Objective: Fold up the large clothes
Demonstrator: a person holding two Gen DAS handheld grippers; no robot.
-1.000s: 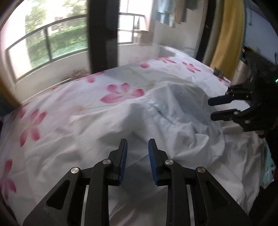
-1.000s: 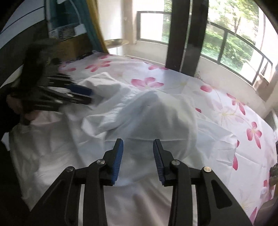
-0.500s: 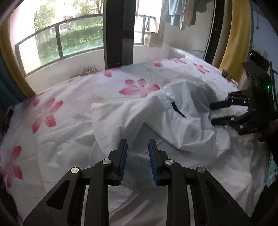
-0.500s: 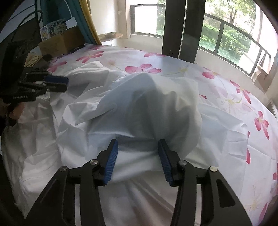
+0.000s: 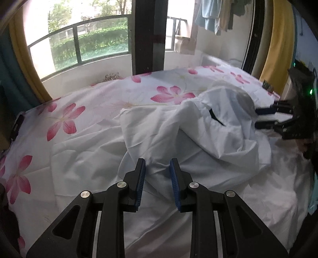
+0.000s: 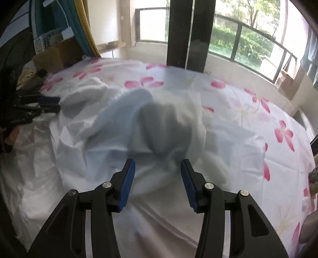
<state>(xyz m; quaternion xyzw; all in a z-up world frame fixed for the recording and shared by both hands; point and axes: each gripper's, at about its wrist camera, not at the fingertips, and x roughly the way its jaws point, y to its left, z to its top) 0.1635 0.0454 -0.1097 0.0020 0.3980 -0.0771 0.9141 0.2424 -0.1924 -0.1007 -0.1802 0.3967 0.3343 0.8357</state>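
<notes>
Garment: I see the white garment [image 5: 208, 139] lying crumpled on the bed, bunched into a mound toward the middle and right of the left wrist view; in the right wrist view the same mound [image 6: 143, 127] sits straight ahead, blurred.

Dark slit: a short black opening [image 5: 215, 117] shows on the raised part of the garment, far of my left gripper.

Left gripper: my left gripper [image 5: 157, 182] is low over the near folds of the cloth, its blue pads [image 5: 140, 184] a narrow gap apart with nothing clamped between them. I cannot tell whether the tips touch the fabric.

Right gripper: my right gripper [image 6: 158, 184] has its jaws spread wide, blue pads [image 6: 127, 184] well apart, white cloth visible in the gap but not pinched. From the left wrist view it [image 5: 266, 118] sits at the right side of the mound, fingertips just beside the fabric.

Bed: the sheet [image 5: 65, 119] is white with pink flowers, bare on the left and far sides of the garment.

Window: railed glass [image 5: 83, 45] with greenery outside runs along the far side of the bed, split by a dark post [image 5: 149, 35].

Curtain: a yellow curtain [image 5: 278, 43] hangs at far right.

Hanging clothes: a few pieces [image 5: 214, 15] hang at top right, beyond the glass.
</notes>
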